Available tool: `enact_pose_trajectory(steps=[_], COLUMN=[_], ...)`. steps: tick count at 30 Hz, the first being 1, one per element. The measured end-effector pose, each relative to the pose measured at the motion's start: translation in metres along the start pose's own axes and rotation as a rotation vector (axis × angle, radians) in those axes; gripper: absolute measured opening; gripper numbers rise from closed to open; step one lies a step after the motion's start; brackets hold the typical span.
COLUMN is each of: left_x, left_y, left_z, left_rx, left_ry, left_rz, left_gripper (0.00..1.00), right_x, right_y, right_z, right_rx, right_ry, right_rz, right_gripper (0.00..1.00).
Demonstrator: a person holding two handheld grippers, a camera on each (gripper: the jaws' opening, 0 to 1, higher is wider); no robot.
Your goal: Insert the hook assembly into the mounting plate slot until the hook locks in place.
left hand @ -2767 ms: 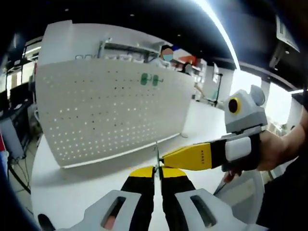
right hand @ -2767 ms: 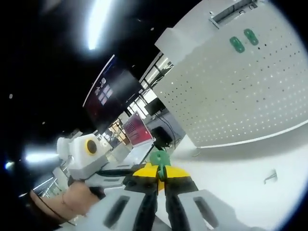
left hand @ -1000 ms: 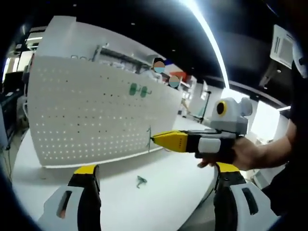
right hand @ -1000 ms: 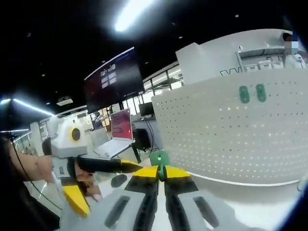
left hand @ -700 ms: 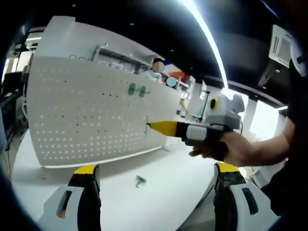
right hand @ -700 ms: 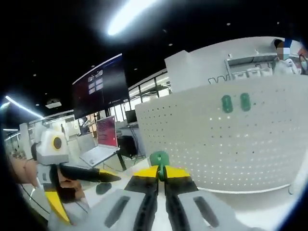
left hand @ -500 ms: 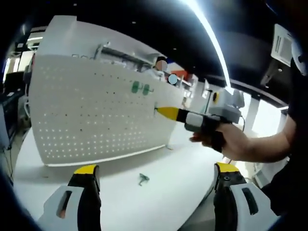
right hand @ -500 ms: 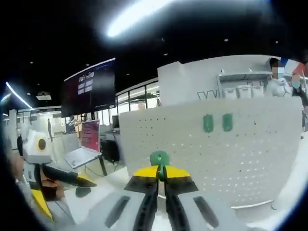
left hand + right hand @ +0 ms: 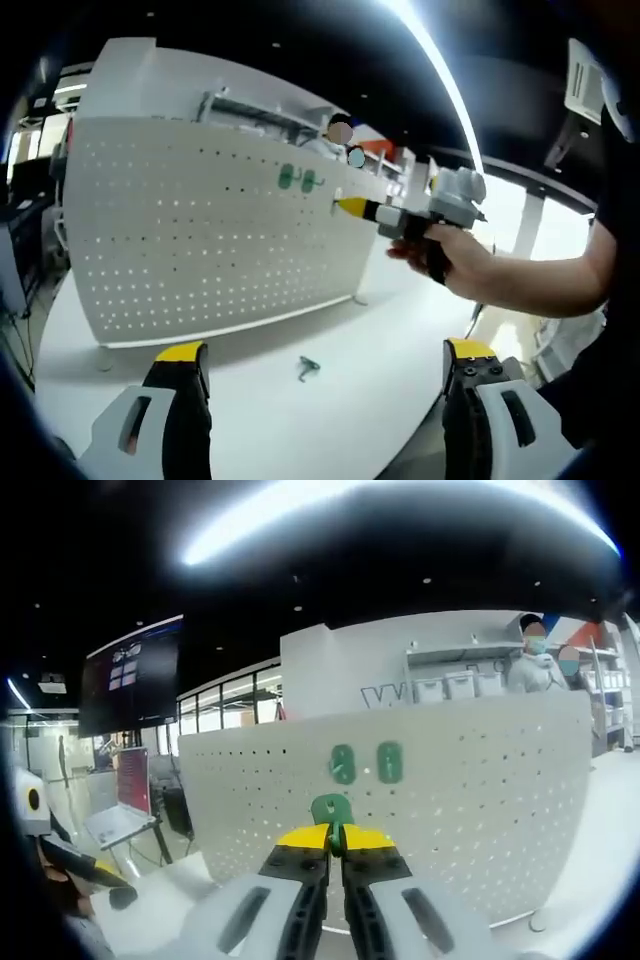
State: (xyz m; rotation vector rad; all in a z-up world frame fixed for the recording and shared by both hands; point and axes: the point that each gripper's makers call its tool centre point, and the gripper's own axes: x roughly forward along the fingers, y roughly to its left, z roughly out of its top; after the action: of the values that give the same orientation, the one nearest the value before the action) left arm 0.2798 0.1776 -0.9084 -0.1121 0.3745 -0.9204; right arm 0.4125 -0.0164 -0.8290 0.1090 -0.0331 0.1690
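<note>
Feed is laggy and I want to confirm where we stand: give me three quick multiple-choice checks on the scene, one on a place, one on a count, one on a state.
1. Where does the small loose hook lie?
A. on the white table in front of the pegboard
B. hanging on the pegboard
C. in the left hand-held gripper

2. How many green pieces are already mounted on the pegboard?
A. one
B. two
C. four

3. How is the right hand-held gripper?
A. wide open
B. shut on a green hook piece
C. shut on nothing

Answers: 1 A, it rests on the table. 2 B, two sit side by side. 3 B, the green hook piece sticks up between its closed tips.
</note>
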Motion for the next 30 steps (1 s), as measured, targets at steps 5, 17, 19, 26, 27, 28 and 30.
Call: enact_pose_trajectory(steps=[5, 17, 19, 26, 27, 28, 30], left_x=[-0.001, -0.003, -0.004, -0.006, -0.006, -0.006, -0.004], left_y=[0.002, 0.009, 0.011, 0.014, 0.014, 0.015, 0.015], left_z=[-0.002, -0.008, -0.009, -0.006, -0.006, -0.006, -0.008], left_rx=[-0.002, -0.019, -0.019, -0.028, -0.030, -0.032, -0.035], left_ry=[0.010, 0.026, 0.028, 0.015, 0.016, 0.017, 0.020], left_rz=[0.002, 0.025, 0.029, 0.040, 0.042, 0.043, 0.044], left_gripper=[0.96, 0.96, 0.96, 0.95, 0.95, 0.95, 0.95], right_x=[0.005, 0.020, 0.023, 0.031, 0.032, 0.034, 0.036], right_y=[-0.020, -0.049, -0.052, -0.058, -0.059, -0.059, -0.062], right_z=[0.004, 0.012, 0.015, 0.018, 0.018, 0.019, 0.020], right_rx=[0.017, 0.016, 0.013, 0.014, 0.010, 0.009, 0.001], right_ry=[-0.016, -0.043, -0.051, -0.064, -0.065, -0.065, -0.069], right_rz=[-0.046, -0.105, -0.113, -0.134, -0.136, -0.136, -0.142], right_gripper=[0.00, 0.00, 0.00, 0.00, 0.00, 0.00, 0.00])
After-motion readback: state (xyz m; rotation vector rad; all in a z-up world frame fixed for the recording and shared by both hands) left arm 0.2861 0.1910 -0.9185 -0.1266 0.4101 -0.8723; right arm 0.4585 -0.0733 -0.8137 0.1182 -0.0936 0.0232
